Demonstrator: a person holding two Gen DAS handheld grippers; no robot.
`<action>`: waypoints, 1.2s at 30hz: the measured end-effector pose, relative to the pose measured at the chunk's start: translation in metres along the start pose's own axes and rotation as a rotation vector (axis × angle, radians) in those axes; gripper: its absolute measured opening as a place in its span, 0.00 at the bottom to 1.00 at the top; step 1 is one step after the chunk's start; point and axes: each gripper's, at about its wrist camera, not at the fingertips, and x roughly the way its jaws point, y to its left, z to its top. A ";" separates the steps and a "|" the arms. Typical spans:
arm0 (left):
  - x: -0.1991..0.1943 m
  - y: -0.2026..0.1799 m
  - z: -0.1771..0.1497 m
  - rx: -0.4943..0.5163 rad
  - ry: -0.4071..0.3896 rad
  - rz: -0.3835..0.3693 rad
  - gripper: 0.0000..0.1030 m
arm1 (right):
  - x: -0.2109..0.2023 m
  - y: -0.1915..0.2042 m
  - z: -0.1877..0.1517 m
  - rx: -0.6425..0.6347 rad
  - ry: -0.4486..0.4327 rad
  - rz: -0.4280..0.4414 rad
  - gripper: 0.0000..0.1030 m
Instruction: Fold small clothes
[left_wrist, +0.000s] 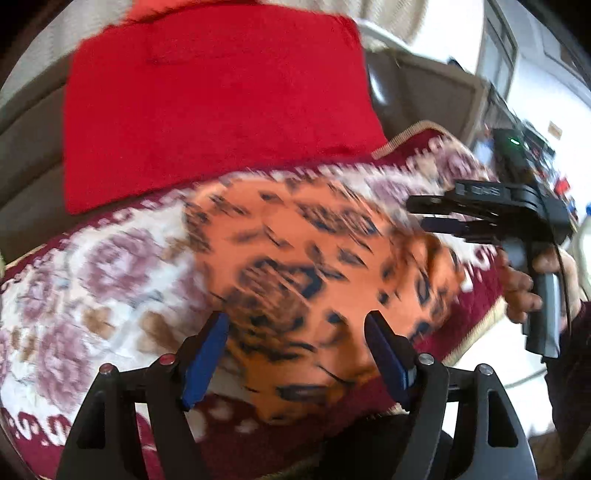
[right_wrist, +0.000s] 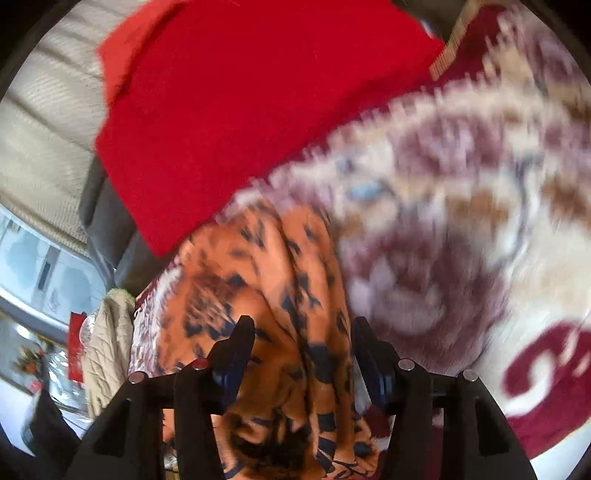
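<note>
Inspected left to right, with the orange tiger-print garment (left_wrist: 314, 266) as landmark.

Left of garment: floral blanket (left_wrist: 92, 266), white and maroon, carrying the work; no bench visible. Beyond the garment, touching or overlapping its far edge: red cloth (left_wrist: 207, 110), lying flat.

Garment itself: spread on the blanket, partly gathered, with lengthwise ridges evident in the right wrist view (right_wrist: 280, 295). Fold not yet completed, by judgement.

Left claw (left_wrist: 297, 354): spread wide, poised over the garment's near edge, blue pads clear of the fabric; nothing held.

Right of garment: right claw (left_wrist: 424, 212), seen side-on from the left wrist view, carried by a hand (left_wrist: 524, 291) at the garment's right edge. In its own view (right_wrist: 301, 354): jaws partly apart, fabric lying between them, no pinch evident; contact blurred, but read as not gripping.

Recommended for the step in hand: seat each claw on a single edge or corner, not on a bunched ridge. Close fully before lifting. Raise both sides evenly, carry over, and lay flat, clear of the red cloth. Smooth ridges first, otherwise a lumpy fold likely.
</note>
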 end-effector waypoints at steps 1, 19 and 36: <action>-0.001 0.007 0.003 -0.011 -0.014 0.019 0.75 | -0.008 0.008 0.005 -0.024 -0.027 0.007 0.57; 0.045 0.031 -0.004 -0.119 0.126 0.070 0.76 | 0.061 0.031 0.035 0.020 0.165 -0.045 0.38; 0.035 0.019 -0.026 -0.062 0.125 0.126 0.81 | 0.005 0.044 -0.048 -0.154 0.174 -0.098 0.36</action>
